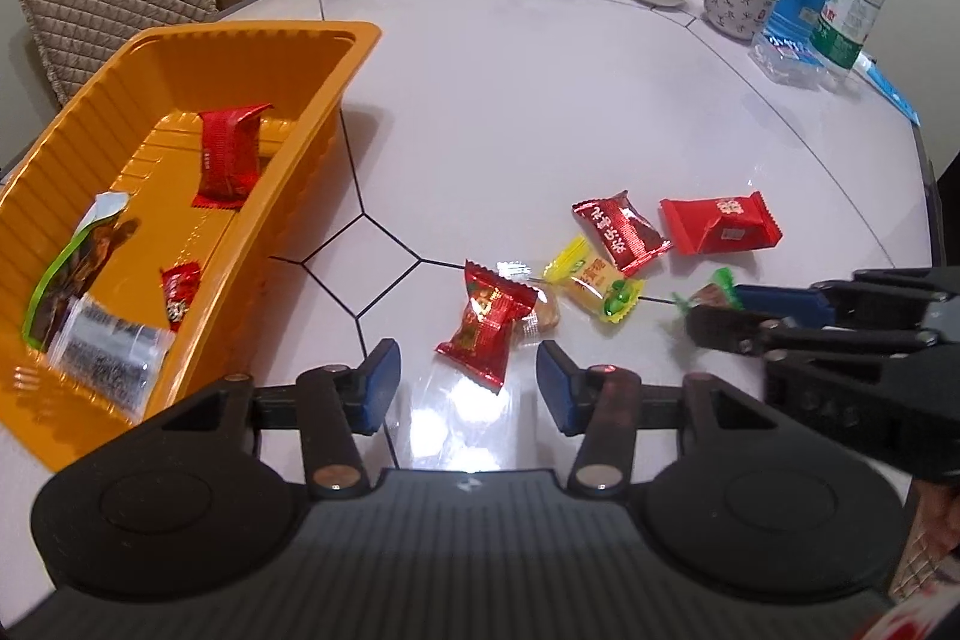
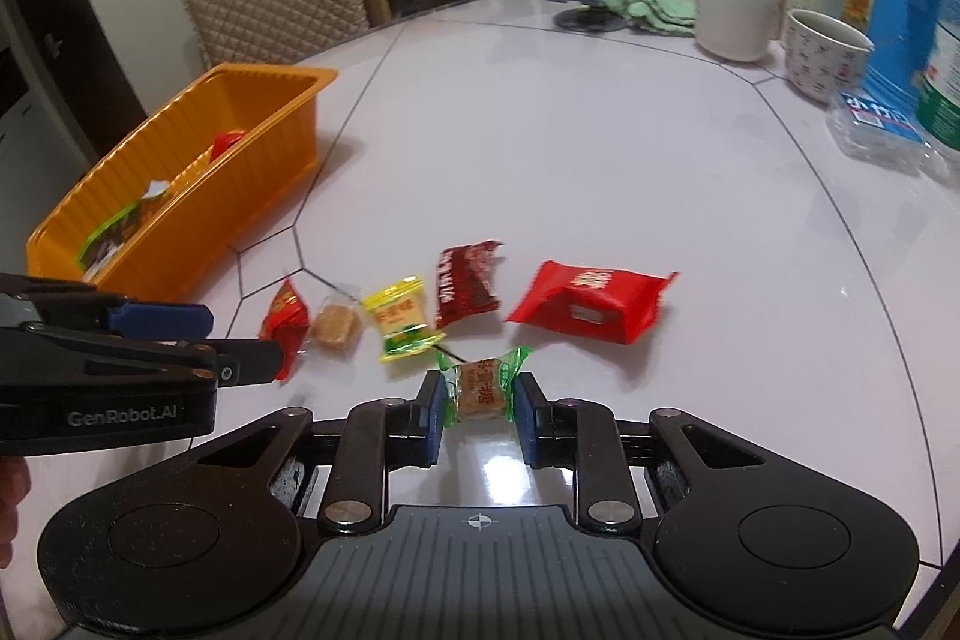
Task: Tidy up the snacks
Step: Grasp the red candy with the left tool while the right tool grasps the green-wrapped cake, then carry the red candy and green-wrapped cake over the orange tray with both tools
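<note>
- Orange tray [image 1: 336,112] sat at the left of the tabletop [image 1: 540,112] and already held four snacks: a tall red packet [image 1: 228,154], a green-edged brown pouch [image 1: 72,274], a small red candy [image 1: 179,295] and a clear bag with dark print [image 1: 108,352]. Judged partly done, maybe under halfway.
- Six snacks were left loose on the tabletop, well apart from the tray: big red packet [image 1: 720,223], dark red packet [image 1: 621,232], yellow packet [image 1: 591,283], shiny red foil packet [image 1: 486,325], a clear-wrapped brown biscuit [image 1: 543,316] just beside it, and a green-ended candy [image 2: 482,388].
- Right gripper [image 2: 480,400] was narrowed onto the green-ended candy, pads at both twisted ends, touching or as good as; candy looked not yet lifted off the tabletop, though hard to tell. Judged: pick in hand, carry to tray still to come.
- Left gripper [image 1: 468,382] was partly open, holding nothing, hovering just short of the shiny red foil packet; likely its next target.
- Left wrist view showed the tray's inside in full and all four snacks there; right wrist view showed only the tray's outer wall and the tops of two items.
- Right wrist view showed the candy squarely between the pads; in the left wrist view the right gripper came in side-on from the right edge and hid most of that candy, only a green end visible.
- Right wrist view also showed the left gripper from the side, near the foil packet.
</note>
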Demonstrator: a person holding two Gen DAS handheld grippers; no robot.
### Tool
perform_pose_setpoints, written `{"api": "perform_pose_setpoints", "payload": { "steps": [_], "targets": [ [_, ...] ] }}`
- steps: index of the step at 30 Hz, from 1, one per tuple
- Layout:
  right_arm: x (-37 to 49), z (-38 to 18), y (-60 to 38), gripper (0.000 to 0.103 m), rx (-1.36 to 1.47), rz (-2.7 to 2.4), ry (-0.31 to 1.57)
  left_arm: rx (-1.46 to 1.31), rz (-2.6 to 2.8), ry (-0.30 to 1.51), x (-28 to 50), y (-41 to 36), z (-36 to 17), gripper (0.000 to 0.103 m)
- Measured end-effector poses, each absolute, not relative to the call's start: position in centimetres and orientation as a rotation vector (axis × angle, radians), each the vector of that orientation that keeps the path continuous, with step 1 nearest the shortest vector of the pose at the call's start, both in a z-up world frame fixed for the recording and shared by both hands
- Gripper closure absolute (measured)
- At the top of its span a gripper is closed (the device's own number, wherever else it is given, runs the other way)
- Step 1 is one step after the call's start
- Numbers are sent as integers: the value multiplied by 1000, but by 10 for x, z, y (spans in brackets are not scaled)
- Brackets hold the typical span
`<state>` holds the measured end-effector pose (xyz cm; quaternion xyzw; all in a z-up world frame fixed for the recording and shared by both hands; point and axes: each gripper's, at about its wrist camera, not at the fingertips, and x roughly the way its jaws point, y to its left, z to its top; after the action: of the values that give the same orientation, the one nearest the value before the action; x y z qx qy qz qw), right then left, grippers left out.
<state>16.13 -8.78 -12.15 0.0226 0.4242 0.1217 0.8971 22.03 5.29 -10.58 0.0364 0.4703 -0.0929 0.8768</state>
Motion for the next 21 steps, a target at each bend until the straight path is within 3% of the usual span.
{"api": "perform_pose_setpoints", "payload": {
  "steps": [8,13,21],
  "targets": [
    [160,-119,-102,78,82,218,881,88,-207,992,234,49,-114,65],
    [158,-117,-106,78,90,210,879,92,-221,1004,238,45,-117,80],
    [151,-111,-106,78,95,222,870,66,-218,998,230,48,-110,82]
  ]
}}
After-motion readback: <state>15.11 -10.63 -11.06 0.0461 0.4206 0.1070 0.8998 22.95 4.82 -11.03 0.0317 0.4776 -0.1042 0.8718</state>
